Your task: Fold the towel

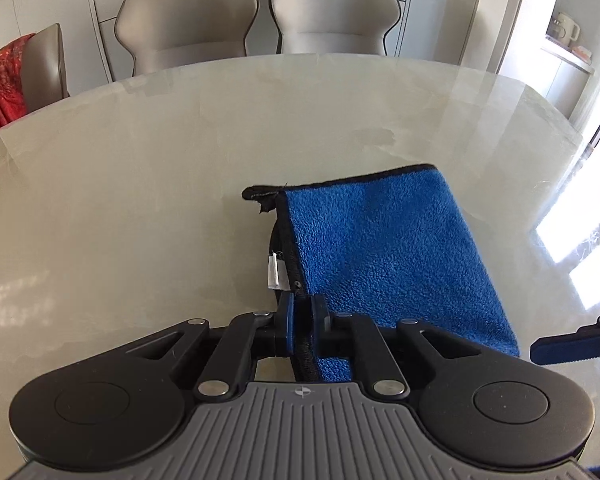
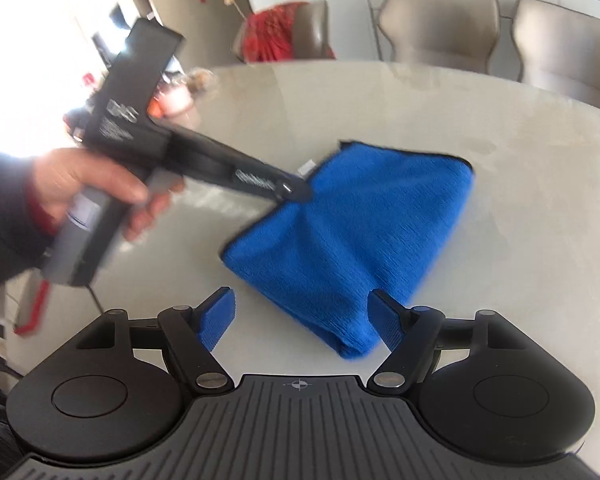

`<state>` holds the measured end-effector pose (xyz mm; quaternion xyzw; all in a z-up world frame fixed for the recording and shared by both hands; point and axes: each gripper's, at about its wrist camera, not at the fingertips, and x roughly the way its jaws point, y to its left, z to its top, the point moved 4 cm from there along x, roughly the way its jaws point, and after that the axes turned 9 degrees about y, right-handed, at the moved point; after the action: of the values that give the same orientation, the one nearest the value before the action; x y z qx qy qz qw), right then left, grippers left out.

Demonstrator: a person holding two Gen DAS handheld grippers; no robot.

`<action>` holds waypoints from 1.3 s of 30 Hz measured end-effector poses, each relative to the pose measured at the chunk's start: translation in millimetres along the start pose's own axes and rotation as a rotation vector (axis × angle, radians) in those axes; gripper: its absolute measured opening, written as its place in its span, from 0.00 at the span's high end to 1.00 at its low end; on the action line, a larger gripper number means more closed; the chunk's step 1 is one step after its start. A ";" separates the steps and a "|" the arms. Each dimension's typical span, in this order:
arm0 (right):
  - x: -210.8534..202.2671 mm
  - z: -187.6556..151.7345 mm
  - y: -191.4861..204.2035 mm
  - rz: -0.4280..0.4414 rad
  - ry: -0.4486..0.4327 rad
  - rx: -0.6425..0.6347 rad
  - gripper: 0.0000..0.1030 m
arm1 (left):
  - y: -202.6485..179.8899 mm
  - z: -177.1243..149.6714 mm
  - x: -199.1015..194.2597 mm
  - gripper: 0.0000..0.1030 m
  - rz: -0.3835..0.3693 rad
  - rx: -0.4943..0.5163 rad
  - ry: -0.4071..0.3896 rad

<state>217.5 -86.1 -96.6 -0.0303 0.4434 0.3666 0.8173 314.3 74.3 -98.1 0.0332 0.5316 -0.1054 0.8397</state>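
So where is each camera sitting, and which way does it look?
Left wrist: sits on the left hand-held gripper, looking across the table toward chairs; its fingers pinch the towel.
Right wrist: sits on the right hand-held gripper, open, looking leftward at the person's left hand.
Both show the blue towel, the table and the chairs.

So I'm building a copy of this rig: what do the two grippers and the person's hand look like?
Both grippers, left and right, are black with two round side discs, silver pivot pins, a grey ribbed centre plate bearing a small crosshair mark, and blue ridged finger pads. Seen from outside, the left one has a boxy black handle with white printed text. The hand is bare, in a dark sleeve with a red cuff.
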 end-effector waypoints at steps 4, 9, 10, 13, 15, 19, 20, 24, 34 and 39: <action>20.4 -4.0 3.3 0.009 0.080 -0.023 0.27 | 4.3 -1.1 -0.9 0.81 0.003 -0.002 0.000; 26.3 -6.0 10.7 0.003 0.121 -0.042 0.21 | 7.0 0.0 -7.4 0.79 0.026 0.011 -0.015; 25.4 -5.3 12.1 -0.002 0.127 -0.044 0.21 | 6.2 1.3 -13.2 0.79 0.048 0.026 -0.033; 12.4 -0.4 11.9 -0.008 0.084 -0.031 0.21 | 0.5 7.4 -32.5 0.75 0.099 0.074 -0.108; 4.1 4.1 6.8 -0.037 0.035 -0.006 0.21 | -6.1 12.9 -39.7 0.73 0.080 0.100 -0.154; 0.4 11.9 -10.3 -0.129 -0.045 0.076 0.25 | -21.5 21.7 -21.4 0.72 0.008 0.135 -0.135; 5.3 12.3 -14.6 -0.145 -0.037 0.092 0.29 | -24.3 23.2 -12.8 0.72 -0.004 0.137 -0.116; 19.8 7.9 -14.8 -0.159 0.010 0.073 0.39 | -26.4 22.5 15.9 0.72 0.003 0.137 -0.046; 26.1 3.0 -11.3 -0.180 0.065 0.093 0.31 | -21.8 14.1 -2.1 0.42 0.011 0.091 -0.066; -6.0 0.1 -9.7 -0.250 0.006 0.184 0.15 | -16.7 -6.9 -48.1 0.24 0.046 0.033 -0.114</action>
<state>221.6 -96.5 -94.8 -0.0112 0.4704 0.2198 0.8546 284.7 66.0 -56.9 0.0530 0.4803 -0.0967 0.8702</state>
